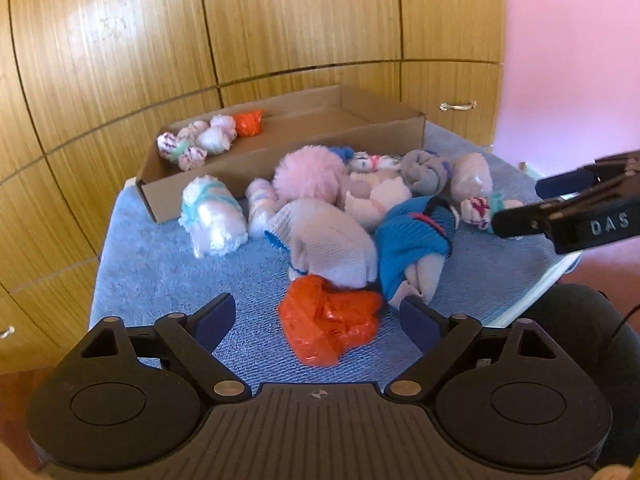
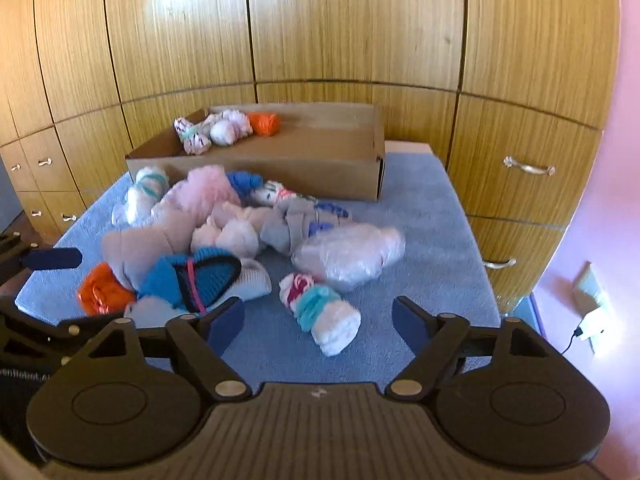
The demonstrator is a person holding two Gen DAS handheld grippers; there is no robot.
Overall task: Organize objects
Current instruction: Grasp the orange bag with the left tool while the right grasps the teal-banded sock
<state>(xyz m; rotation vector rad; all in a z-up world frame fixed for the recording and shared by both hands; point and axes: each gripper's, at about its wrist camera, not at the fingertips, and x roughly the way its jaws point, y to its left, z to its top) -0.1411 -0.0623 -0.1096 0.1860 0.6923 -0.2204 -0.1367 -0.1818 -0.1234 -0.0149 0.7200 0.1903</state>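
Both wrist cameras look steeply down from near, left and right, sharing the sock pile (image 1: 352, 216) and cardboard box (image 2: 320, 168).

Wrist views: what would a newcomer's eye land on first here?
The jumble of rolled socks heaped mid-way across the blue towel, with an orange bundle nearest the open left claw. Behind it, a cardboard box already holds a few rolls at its left end.

Bright, warm daylight; soft glare patches on the glossy wooden cabinet doors (image 1: 120, 40); strong fisheye bending toward dark corner vignettes; slight softness throughout, mild blur on the sock pile (image 2: 224, 232)
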